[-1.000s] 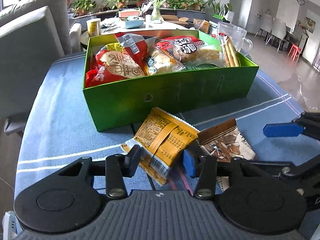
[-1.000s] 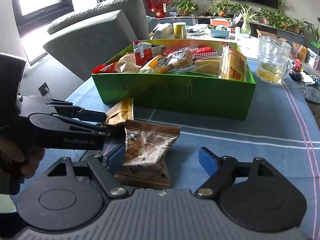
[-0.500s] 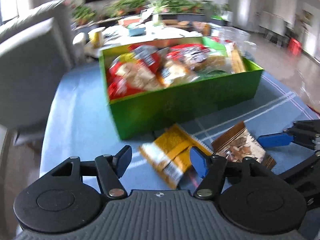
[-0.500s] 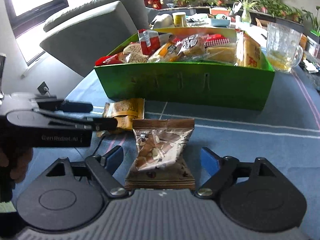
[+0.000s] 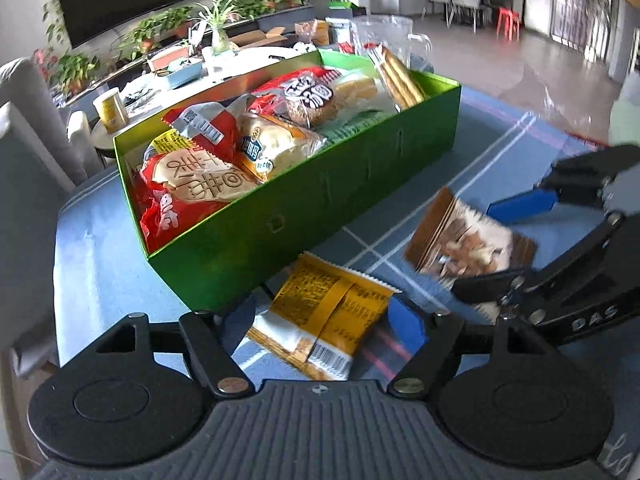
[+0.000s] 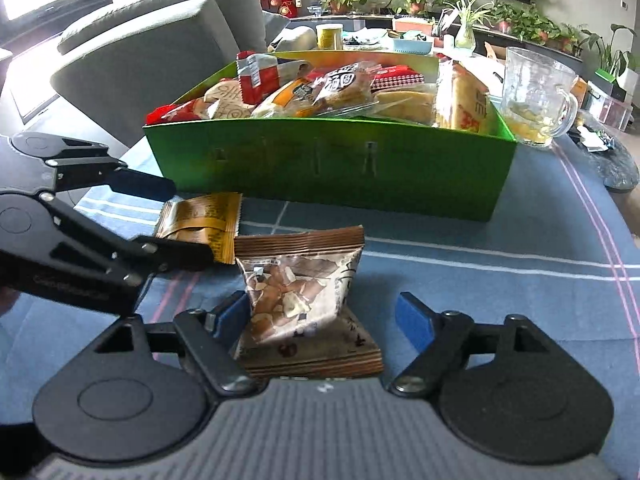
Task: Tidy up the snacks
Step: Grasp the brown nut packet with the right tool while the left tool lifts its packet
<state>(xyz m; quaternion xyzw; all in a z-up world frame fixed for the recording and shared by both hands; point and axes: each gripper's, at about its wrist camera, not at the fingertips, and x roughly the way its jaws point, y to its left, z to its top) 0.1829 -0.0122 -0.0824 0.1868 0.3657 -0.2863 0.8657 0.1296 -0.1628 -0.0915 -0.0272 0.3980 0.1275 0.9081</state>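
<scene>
A yellow snack packet point(image 5: 324, 312) lies flat on the blue cloth just in front of the green box point(image 5: 320, 216). My left gripper point(image 5: 320, 318) straddles it with its jaws opening and the pads off the wrapper. A brown nut packet point(image 6: 300, 292) stands between the jaws of my right gripper point(image 6: 324, 318). It leans toward the left pad, and the right pad is clear of it. The box point(image 6: 320, 164) is full of several bagged snacks. From the right wrist view, the left gripper's fingers point(image 6: 140, 184) flank the yellow packet point(image 6: 200, 220).
A glass mug point(image 6: 532, 100) stands at the box's right end. A grey sofa point(image 6: 152, 40) is behind on the left. A cluttered low table with a yellow cup point(image 6: 330, 36) and plants lies beyond the box. Striped blue cloth point(image 6: 520, 280) covers the table to the right.
My left gripper has let go of the yellow packet, which now rests on the cloth, and the gripper has rolled. The right gripper's jaws have widened slightly around the brown packet.
</scene>
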